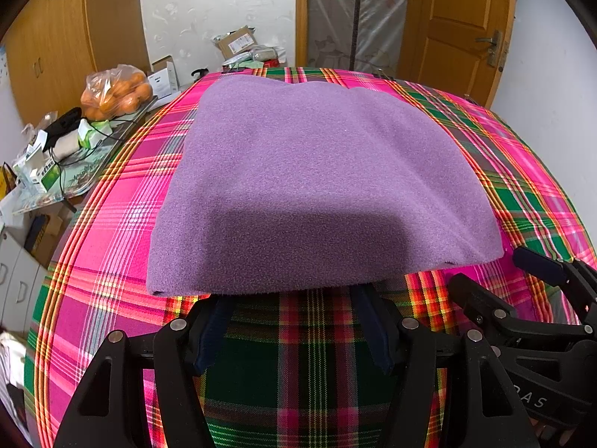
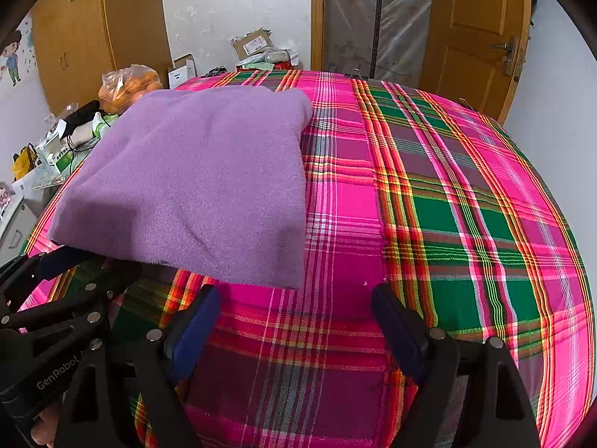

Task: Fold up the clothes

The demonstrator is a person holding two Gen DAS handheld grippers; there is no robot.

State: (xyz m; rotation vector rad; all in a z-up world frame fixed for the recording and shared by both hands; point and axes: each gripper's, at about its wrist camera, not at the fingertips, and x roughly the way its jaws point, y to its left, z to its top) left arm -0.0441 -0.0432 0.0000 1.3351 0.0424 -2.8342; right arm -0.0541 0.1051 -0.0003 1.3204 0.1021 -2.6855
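- Two hand-held grippers sit low over the plaid bedcover, side by side at the near edge of the folded purple garment.
- Left gripper: its jaws stand spread wide, with bare plaid cloth showing between the dark blue finger pads. Nothing is clamped between them. The finger tips reach to the garment's near hem, and that hem overlaps them in the left wrist view; whether they touch the fleece cannot be told.
- Right gripper: also spread wide, empty, over bare cover. Its left pad lies just beside the garment's near right corner; its right pad is well apart from the fleece.
- Purple garment: a fleece piece folded to a rough rectangle, lying flat on the left half of the cover, layered edges visible at its near corners.
- Clear plastic bag on the side table to the left: it holds orange fruits, packed together.
- Small white-and-green cartons and a black cable clutter that table nearer the camera.
- Cardboard box rests on a heap of packets beyond the bed's far edge; its contents cannot be seen.
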